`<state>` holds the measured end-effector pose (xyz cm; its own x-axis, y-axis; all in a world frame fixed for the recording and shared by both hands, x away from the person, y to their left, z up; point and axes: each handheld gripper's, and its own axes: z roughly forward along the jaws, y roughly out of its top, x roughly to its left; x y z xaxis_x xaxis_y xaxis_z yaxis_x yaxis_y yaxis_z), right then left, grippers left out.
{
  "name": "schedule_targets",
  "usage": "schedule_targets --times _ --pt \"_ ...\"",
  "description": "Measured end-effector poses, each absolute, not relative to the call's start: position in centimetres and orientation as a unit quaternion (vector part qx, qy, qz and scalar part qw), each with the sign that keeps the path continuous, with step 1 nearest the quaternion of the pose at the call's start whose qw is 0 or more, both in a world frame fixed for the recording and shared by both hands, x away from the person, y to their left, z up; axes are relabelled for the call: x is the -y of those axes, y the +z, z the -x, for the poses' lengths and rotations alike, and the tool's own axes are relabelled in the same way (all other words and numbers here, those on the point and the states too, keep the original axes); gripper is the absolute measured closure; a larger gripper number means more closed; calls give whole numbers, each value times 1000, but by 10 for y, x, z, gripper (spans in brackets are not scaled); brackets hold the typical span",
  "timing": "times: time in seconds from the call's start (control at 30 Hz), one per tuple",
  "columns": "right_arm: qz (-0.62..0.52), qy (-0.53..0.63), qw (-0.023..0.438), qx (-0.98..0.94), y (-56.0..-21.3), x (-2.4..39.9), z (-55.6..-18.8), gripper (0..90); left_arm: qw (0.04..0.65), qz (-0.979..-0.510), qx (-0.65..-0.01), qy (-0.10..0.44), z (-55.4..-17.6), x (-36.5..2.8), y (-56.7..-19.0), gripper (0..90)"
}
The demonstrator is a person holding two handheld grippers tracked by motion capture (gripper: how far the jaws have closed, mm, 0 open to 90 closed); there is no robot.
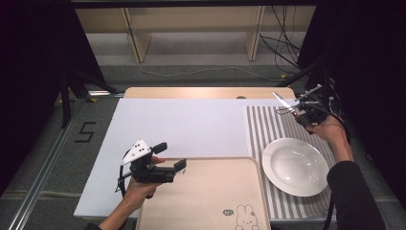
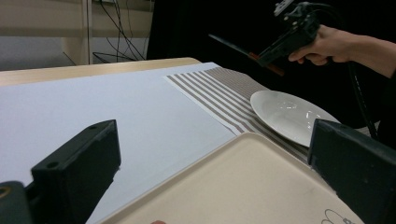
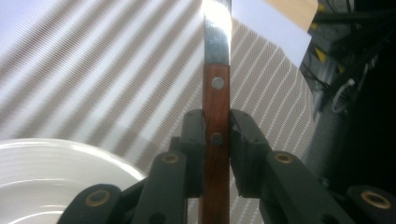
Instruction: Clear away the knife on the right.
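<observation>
Knife [image 3: 217, 93] clamped in right gripper [image 3: 217, 154] fingers, above striped mat's [image 1: 261, 125] far edge; left gripper [image 1: 171, 156] fingers apart, empty

A lab recording bay: black curtains [image 1: 33, 57] flank the white-covered table [image 1: 182, 124], loose cables [image 1: 282, 43] trail at far right, and a taped numeral "5" [image 1: 85, 132] marks the grey floor at left.

I am seeing the steel-bladed knife with the riveted brown wooden handle [image 3: 216, 140] sitting upright between my right gripper's [image 3: 216, 154] fingers [image 3: 194, 140], lifted clear of the desk, its bright blade [image 1: 282, 101] pointing up and away.
</observation>
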<state>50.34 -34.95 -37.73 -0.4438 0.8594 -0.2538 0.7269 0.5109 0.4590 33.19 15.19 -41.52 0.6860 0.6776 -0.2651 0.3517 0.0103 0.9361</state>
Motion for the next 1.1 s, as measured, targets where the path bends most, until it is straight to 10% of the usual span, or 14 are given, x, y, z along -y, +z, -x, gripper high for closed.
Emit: schedule_targets --times 1.1 --pt "-376 258 263 -850 -361 281 -383 772 601 -689 -374 156 -331 -157 -413 23"
